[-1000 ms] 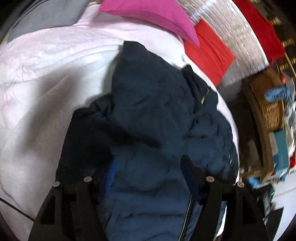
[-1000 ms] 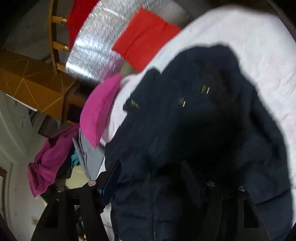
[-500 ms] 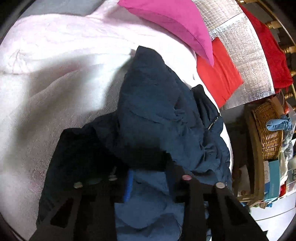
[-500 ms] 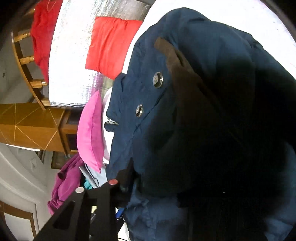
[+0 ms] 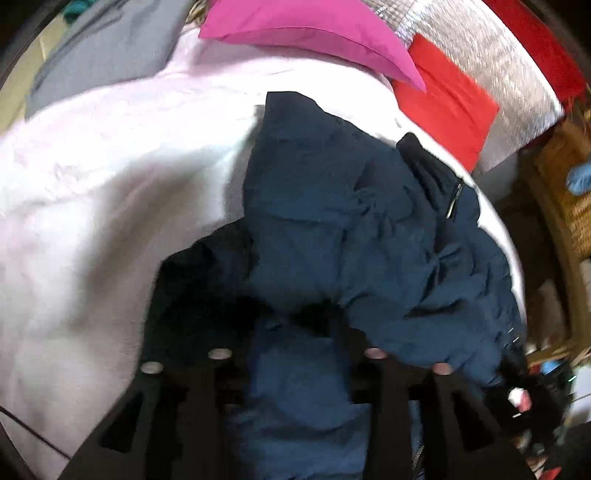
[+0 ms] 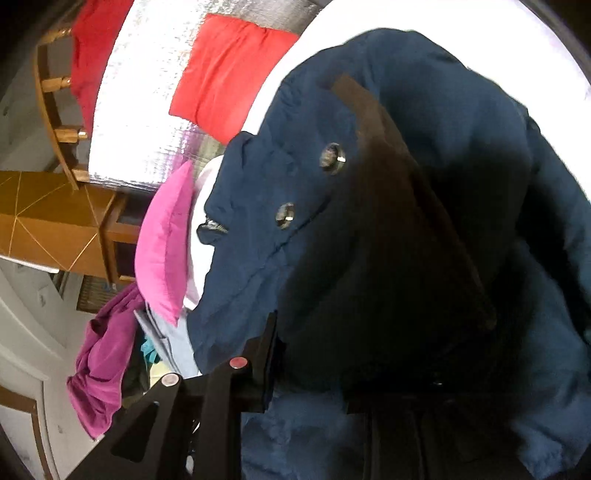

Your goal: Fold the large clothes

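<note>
A large navy padded jacket (image 5: 347, 229) lies bunched on a pale pink bed cover (image 5: 92, 177). My left gripper (image 5: 299, 343) is shut on a fold of the jacket's fabric near its lower edge and holds it lifted. In the right wrist view the jacket (image 6: 424, 206) fills the frame, with two metal snaps and a brown strip showing. My right gripper (image 6: 310, 354) is shut on jacket fabric too; its right finger is hidden under the cloth.
A magenta pillow (image 5: 314, 33) and a red cushion (image 5: 447, 107) lie at the head of the bed against a silver sheet (image 5: 491, 55). A wicker basket (image 5: 569, 192) stands to the right. Purple clothes (image 6: 103, 354) and a wooden cabinet (image 6: 48, 225) stand beside the bed.
Both grippers closed onto the jacket fabric over the last second and lifted it. The jacket is more bunched and folded over itself than before.
</note>
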`<state>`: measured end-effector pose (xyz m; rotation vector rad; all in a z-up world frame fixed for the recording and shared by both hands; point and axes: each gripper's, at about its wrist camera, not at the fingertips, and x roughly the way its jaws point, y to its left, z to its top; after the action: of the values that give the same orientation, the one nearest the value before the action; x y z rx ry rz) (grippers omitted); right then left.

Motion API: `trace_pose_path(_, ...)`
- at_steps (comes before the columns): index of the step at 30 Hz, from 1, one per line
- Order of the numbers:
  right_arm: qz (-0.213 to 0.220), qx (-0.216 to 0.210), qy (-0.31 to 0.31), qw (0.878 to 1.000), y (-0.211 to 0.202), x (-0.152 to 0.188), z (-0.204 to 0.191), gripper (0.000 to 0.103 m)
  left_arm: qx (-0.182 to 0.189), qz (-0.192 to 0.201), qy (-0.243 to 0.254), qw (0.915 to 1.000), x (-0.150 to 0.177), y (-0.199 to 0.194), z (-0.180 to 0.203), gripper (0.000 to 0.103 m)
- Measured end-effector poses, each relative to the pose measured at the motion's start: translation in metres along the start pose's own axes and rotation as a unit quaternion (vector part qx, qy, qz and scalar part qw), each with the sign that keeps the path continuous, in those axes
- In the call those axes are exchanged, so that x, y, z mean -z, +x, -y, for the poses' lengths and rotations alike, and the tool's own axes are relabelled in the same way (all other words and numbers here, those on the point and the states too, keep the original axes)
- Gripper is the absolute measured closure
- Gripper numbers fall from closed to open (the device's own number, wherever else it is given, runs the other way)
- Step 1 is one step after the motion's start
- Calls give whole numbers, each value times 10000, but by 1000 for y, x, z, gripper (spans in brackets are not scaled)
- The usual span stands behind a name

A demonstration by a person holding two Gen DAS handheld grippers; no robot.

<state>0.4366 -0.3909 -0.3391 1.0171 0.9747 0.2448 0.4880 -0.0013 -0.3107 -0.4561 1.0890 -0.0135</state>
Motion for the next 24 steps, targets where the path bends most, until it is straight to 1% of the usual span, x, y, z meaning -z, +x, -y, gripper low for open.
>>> trace_pose_path(1,-90,100,-114,9998,-2,2,-2,68,-63,-58,63,9999,3,-4,0,54)
trace_pose_path(2,-188,156,-211,9995,-4,2,-4,55,-27,-107,83,9999,5,-7,0,54)
trace_pose_path(3,-298,143,-326,9989,-9,4,-6,51,56,-146,105,9998,8,-11,0,54)
trace_pose_path(4,-401,119,-426,9982,-12,6,-8,51,206,-154,171,9995,11,-19,1,54)
trace_pose_path(5,-560,82,-589,9967,-17,9,-12,51,260,-95,271,9992,13,-26,4,53)
trace_pose_path(7,-694,-67,-840,9940,-27,15,-15,51,267,104,504,9983,17,-38,13,53)
trace_pose_path(8,-739,-211,-1025,9918,-31,20,-22,51,275,305,690,9968,18,-46,21,52)
trace_pose_path(10,-692,-428,-1179,9897,-33,23,-31,51,364,533,829,9945,17,-51,33,49)
trace_pose_path(11,-593,-525,-1261,9888,-32,25,-36,53,442,654,858,9932,16,-53,38,47)
trace_pose_path(12,-527,-542,-1303,9886,-30,26,-39,59,486,748,859,9923,13,-53,41,46)
trace_pose_path(13,-454,-551,-1324,9886,-29,26,-40,61,477,798,854,9920,9,-48,44,45)
trace_pose_path(14,-368,-567,-1298,9892,-27,26,-39,66,386,893,851,9916,5,-42,48,45)
trace_pose_path(15,-298,-614,-1230,9901,-23,25,-40,66,260,935,853,9916,2,-34,53,45)
trace_pose_path(17,-221,-679,-1143,9909,-9,22,-43,70,52,876,893,9921,-3,-19,57,45)
trace_pose_path(18,-211,-660,-1149,9910,-4,22,-45,70,-36,794,928,9925,-4,-9,58,45)
trace_pose_path(20,-246,-595,-1172,9910,10,22,-49,70,-249,646,1012,9924,-4,3,58,45)
trace_pose_path(22,-335,-442,-1170,9916,19,21,-42,70,-441,568,1168,9905,-1,14,59,45)
trace_pose_path(23,-446,-293,-1175,9916,27,20,-38,72,-518,525,1279,9890,1,18,60,44)
trace_pose_path(24,-556,-168,-1155,9916,35,19,-34,79,-578,489,1380,9875,2,20,61,44)
